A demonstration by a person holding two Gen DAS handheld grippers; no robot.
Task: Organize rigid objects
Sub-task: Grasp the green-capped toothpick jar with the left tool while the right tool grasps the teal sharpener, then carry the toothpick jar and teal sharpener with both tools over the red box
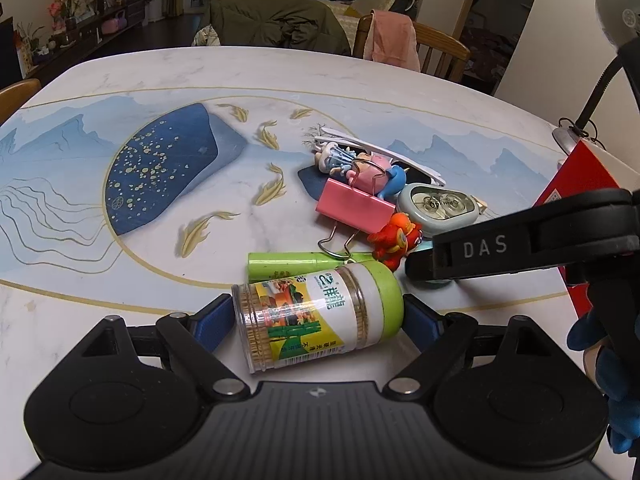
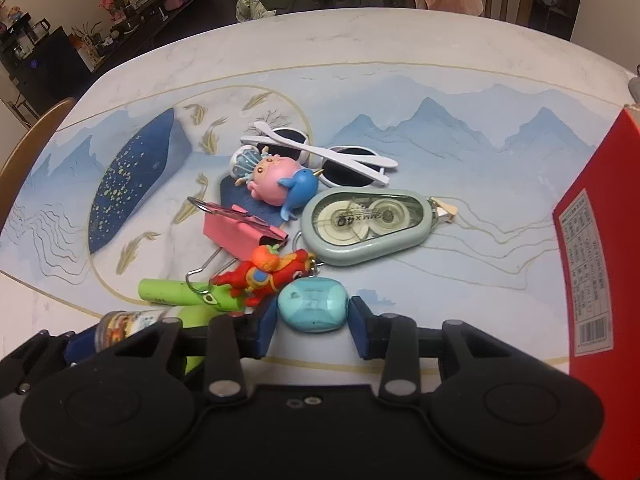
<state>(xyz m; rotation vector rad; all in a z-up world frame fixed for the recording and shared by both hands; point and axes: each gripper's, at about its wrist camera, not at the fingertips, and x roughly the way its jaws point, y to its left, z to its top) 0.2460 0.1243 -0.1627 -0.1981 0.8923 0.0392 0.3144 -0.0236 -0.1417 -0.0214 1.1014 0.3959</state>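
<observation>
While my right fingers (image 2: 313, 330) bracket the turquoise stone (image 2: 313, 305) at lower centre without clearly pinching, and my left fingers (image 1: 320, 320) straddle the toothpick jar (image 1: 316, 316), either could squirt loose on the tabletop (image 2: 440, 92).

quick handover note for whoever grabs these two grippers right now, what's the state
Left gripper: straddles the lying toothpick jar, pads at its ends; firm grip unclear.
Right gripper: turquoise stone between its pads, left pad close, right pad apart; not gripped.
Pile on the table: green tube, pink binder clip, red figure, correction tape, pink and blue toy, white sunglasses. Red box at the right edge.
Done: nothing visibly sorted.
Left: all items.
</observation>
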